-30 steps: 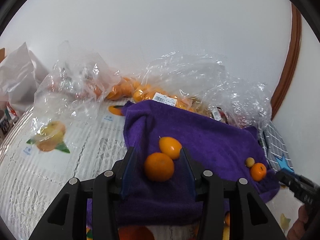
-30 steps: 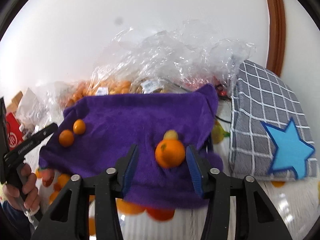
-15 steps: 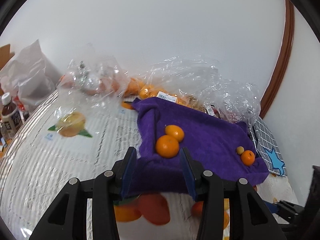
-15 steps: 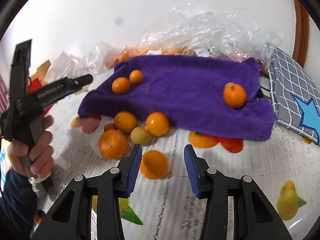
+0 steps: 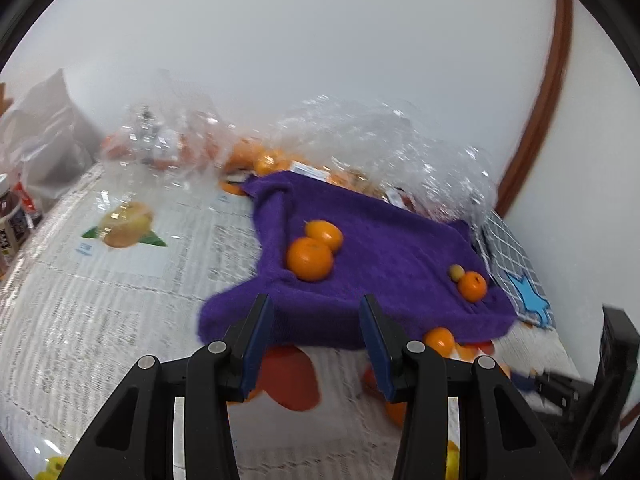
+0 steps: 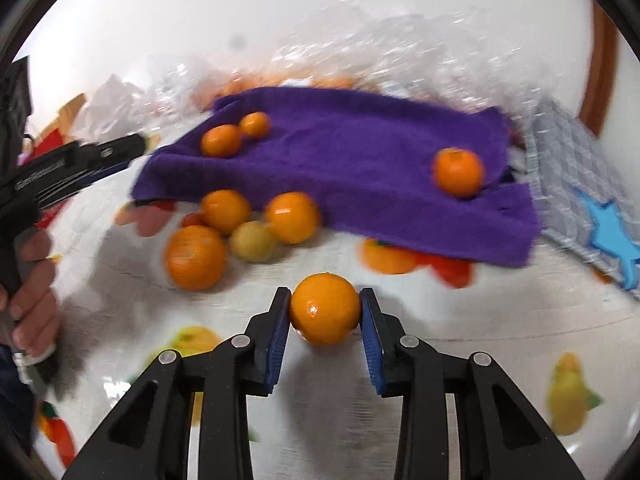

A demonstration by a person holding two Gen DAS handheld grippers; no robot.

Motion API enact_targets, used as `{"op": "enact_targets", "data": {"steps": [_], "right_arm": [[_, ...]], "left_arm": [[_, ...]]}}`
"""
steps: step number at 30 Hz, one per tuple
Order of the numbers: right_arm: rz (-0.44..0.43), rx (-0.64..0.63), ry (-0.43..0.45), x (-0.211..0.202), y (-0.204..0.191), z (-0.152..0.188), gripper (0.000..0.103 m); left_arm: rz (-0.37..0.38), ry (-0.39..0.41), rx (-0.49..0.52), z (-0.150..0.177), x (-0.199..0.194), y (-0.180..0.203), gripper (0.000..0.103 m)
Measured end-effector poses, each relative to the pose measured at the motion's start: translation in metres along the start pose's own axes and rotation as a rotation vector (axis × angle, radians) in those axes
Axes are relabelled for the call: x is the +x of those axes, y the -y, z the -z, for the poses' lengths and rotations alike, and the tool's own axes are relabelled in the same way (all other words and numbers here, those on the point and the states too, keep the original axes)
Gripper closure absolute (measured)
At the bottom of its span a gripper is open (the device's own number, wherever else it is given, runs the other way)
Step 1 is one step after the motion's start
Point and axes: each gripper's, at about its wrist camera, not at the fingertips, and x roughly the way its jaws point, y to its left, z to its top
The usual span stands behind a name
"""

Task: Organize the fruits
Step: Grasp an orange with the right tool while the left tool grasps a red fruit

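Note:
A purple towel (image 5: 384, 256) lies on the printed tablecloth; it also shows in the right wrist view (image 6: 360, 152). On it sit two oranges (image 5: 310, 259) at its left and one orange (image 5: 472, 286) with a small yellow fruit (image 5: 456, 271) at its right. My right gripper (image 6: 325, 307) is shut on an orange (image 6: 324, 309) in front of the towel. Several loose oranges (image 6: 224, 210) and a yellowish fruit (image 6: 253, 241) lie at the towel's front edge. My left gripper (image 5: 316, 320) is open and empty, just before the towel's near edge.
Clear plastic bags of oranges (image 5: 360, 152) pile behind the towel against the wall. A grey checked cloth with a blue star (image 6: 588, 208) lies right of the towel. Bottles (image 5: 10, 216) stand at the far left. The left gripper and hand (image 6: 36, 184) show at left.
My right gripper pulled back from the towel, moved onto a loose orange on the tablecloth and shut on it. My left gripper backed away from the two oranges on the towel.

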Motion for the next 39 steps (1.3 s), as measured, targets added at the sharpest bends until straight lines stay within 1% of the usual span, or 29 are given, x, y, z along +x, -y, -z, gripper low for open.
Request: {"op": "enact_targets", "data": {"steps": [2, 5, 7, 10, 11, 14, 16, 17, 18, 21, 26, 28, 35, 38, 39], "right_arm": [[0.038, 0.027, 0.008, -0.004, 0.018, 0.001, 0.069], [0.062, 0.086, 0.021, -0.009, 0.046, 0.002, 0.069], [0.066, 0.113, 0.033, -0.012, 0.059, 0.004, 0.069], [0.066, 0.146, 0.049, -0.012, 0.072, 0.011, 0.069], [0.049, 0.16, 0.044, -0.011, 0.074, 0.011, 0.069], [0.035, 0.175, 0.054, -0.012, 0.076, 0.011, 0.069], [0.033, 0.176, 0.045, -0.01, 0.075, 0.011, 0.069], [0.025, 0.178, 0.043, -0.01, 0.076, 0.011, 0.069], [0.019, 0.179, 0.043, -0.009, 0.075, 0.01, 0.069], [-0.004, 0.197, 0.052, -0.011, 0.079, 0.011, 0.069], [-0.031, 0.223, 0.05, -0.009, 0.083, 0.012, 0.069], [-0.035, 0.219, 0.055, -0.011, 0.082, 0.013, 0.069], [-0.039, 0.204, 0.043, -0.009, 0.08, 0.012, 0.069], [-0.037, 0.199, 0.038, -0.008, 0.08, 0.011, 0.069], [-0.037, 0.199, 0.037, -0.008, 0.081, 0.011, 0.069]], "left_arm": [[0.054, -0.041, 0.018, 0.004, 0.004, 0.007, 0.06], [0.125, -0.097, 0.056, 0.013, 0.007, 0.021, 0.06], [0.143, -0.114, 0.088, 0.018, 0.007, 0.03, 0.059], [0.079, -0.125, 0.124, 0.023, 0.013, 0.037, 0.058], [0.073, -0.133, 0.118, 0.023, 0.015, 0.035, 0.058], [0.061, -0.156, 0.064, 0.02, 0.02, 0.024, 0.059], [0.015, -0.173, 0.063, 0.02, 0.024, 0.019, 0.065], [0.0, -0.191, 0.071, 0.021, 0.026, 0.017, 0.073], [0.01, -0.209, 0.078, 0.021, 0.028, 0.016, 0.075], [0.045, -0.238, 0.103, 0.022, 0.028, 0.017, 0.075], [0.053, -0.272, 0.187, 0.031, 0.031, 0.031, 0.075], [0.068, -0.283, 0.206, 0.033, 0.032, 0.035, 0.075], [0.041, -0.298, 0.227, 0.031, 0.044, 0.046, 0.073], [0.042, -0.302, 0.23, 0.03, 0.047, 0.048, 0.075], [0.042, -0.299, 0.228, 0.03, 0.046, 0.048, 0.079]]}}
